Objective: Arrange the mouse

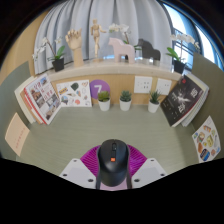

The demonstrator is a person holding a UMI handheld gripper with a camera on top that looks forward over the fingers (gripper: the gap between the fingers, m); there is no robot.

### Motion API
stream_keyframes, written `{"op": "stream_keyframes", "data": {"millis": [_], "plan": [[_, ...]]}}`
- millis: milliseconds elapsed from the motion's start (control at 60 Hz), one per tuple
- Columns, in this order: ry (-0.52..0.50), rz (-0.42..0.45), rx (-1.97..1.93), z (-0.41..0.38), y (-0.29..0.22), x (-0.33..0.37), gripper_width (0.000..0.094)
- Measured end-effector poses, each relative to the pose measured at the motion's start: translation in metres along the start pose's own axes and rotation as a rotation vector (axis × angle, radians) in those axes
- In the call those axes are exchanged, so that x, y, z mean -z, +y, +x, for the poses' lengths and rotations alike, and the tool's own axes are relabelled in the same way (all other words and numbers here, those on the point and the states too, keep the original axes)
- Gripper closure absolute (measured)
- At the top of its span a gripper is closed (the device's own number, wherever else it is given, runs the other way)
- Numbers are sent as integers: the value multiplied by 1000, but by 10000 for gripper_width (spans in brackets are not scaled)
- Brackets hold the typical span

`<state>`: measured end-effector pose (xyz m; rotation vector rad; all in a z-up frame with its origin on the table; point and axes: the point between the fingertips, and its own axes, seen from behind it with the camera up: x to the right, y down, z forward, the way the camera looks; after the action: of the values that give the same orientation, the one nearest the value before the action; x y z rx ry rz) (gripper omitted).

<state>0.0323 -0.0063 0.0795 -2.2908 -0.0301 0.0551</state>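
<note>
Nearest to me, the gripper [112, 170] shows its two pale fingers [80, 170] at the bottom of the gripper view, and a dark computer mouse [113, 160] sits between them. Its sides meet the magenta pads [93, 158] on both fingers, so I judge the jaws to be clamped on the mouse, with its nose and red scroll wheel pointing away from me. Held this way, lengthwise along the fingers, the mouse can be carried and set down without twisting.

Everything else I place from the mouse. Just beyond it lies a bare stretch of pale desk top [110, 125], the likely place for setting it down. Further beyond the mouse, slightly left, a purple card [100, 92] leans against the back ledge. Beside it stand two small potted plants [126, 100], straight beyond the mouse and a little right. Far left of the mouse, an open magazine [40, 98] is propped up; far right, a dark printed board [183, 98] leans similarly, forming a display around the open desk.

Furthest, on a shelf [100, 66] above, stand a wooden mannequin figure [96, 40], a white horse figurine [120, 47], a dark animal figurine [148, 49], and flowers [50, 52], with a pale curtain [100, 15] behind.
</note>
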Motion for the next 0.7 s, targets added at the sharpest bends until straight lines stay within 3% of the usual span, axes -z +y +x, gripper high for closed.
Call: {"op": "stream_keyframes", "data": {"millis": [267, 383, 583, 650, 700], "plan": [[-23, -173, 1, 0, 102, -28, 584], [-31, -133, -31, -1, 99, -28, 552], [-28, -172, 21, -5, 102, -29, 385], [-55, -203, 25, -14, 103, -26, 227], [-49, -215, 29, -15, 100, -21, 164]]}}
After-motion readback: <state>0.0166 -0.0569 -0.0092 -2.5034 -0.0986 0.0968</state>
